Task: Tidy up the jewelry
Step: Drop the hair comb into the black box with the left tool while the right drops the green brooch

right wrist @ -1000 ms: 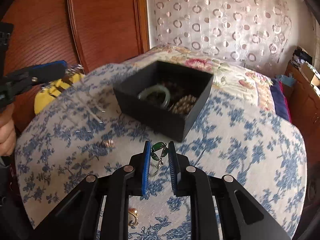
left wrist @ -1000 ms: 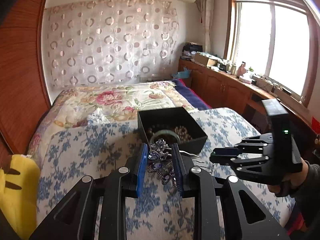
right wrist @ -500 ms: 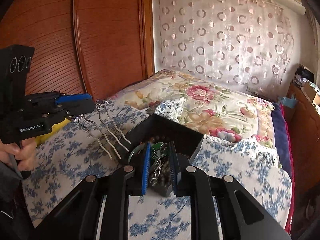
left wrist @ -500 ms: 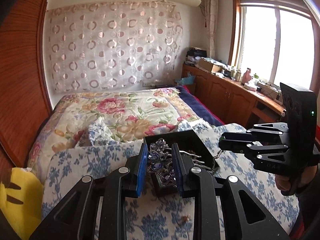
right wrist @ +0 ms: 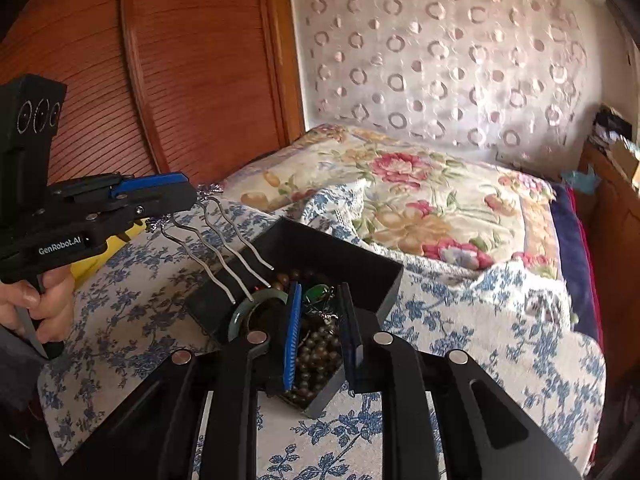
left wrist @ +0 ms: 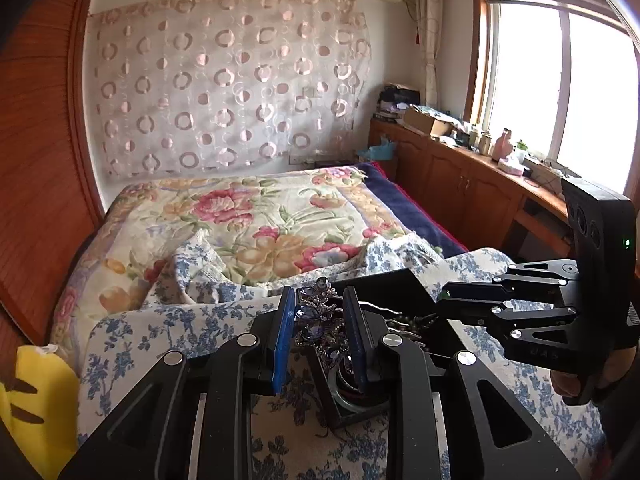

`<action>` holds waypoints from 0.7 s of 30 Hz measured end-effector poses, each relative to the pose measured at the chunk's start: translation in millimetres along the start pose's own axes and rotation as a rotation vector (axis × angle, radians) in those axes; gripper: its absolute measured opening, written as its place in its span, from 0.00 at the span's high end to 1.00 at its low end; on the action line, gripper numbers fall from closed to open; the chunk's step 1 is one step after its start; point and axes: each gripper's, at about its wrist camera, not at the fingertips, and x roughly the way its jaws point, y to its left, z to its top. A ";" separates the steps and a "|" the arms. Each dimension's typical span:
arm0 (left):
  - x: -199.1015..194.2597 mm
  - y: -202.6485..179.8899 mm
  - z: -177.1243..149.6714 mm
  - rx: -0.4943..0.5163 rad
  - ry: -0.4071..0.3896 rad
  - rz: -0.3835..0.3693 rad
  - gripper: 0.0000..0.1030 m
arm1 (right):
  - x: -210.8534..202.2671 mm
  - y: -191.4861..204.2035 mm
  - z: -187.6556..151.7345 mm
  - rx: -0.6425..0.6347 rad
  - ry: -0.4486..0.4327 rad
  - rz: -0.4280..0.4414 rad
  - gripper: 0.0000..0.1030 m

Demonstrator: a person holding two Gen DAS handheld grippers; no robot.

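From the left wrist cam, my left gripper [left wrist: 319,334] is clamped on the purple hair comb [left wrist: 316,320], holding it right over the black box [left wrist: 394,286] on the blue-flowered cloth [left wrist: 168,332]; the right gripper [left wrist: 442,304] sits off to the right with its tips above the box too, though I can't make out what it's got from here; box contents are mostly hidden behind my fingers. Over on the right wrist cam, the box [right wrist: 360,276] already has a jade bangle [right wrist: 244,312], brown beads [right wrist: 316,356] and more in it; my right gripper [right wrist: 318,320] has the green pendant [right wrist: 318,294] between its pads and the jaws are opening, so I'd call that piece basically delivered; the left gripper [right wrist: 192,196] shows the comb's prongs [right wrist: 228,252] hanging over the box. So: mostly done I reckon, comb not dropped yet; no loose pieces on the cloth that I can see.
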 end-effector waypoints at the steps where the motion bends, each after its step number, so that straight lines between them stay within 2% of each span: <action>1: 3.2 -0.5 -0.1 0.003 0.004 -0.003 0.78 | 0.5 -1.6 -1.7 0.007 0.000 -0.004 0.73; 8: 25.5 -6.7 0.4 0.024 0.032 -0.019 0.78 | -5.4 -10.1 -15.1 0.037 0.006 -0.022 0.71; 21: 52.0 -16.6 2.6 0.057 0.078 -0.049 0.77 | -18.1 -3.1 -42.9 0.016 0.042 -0.070 0.71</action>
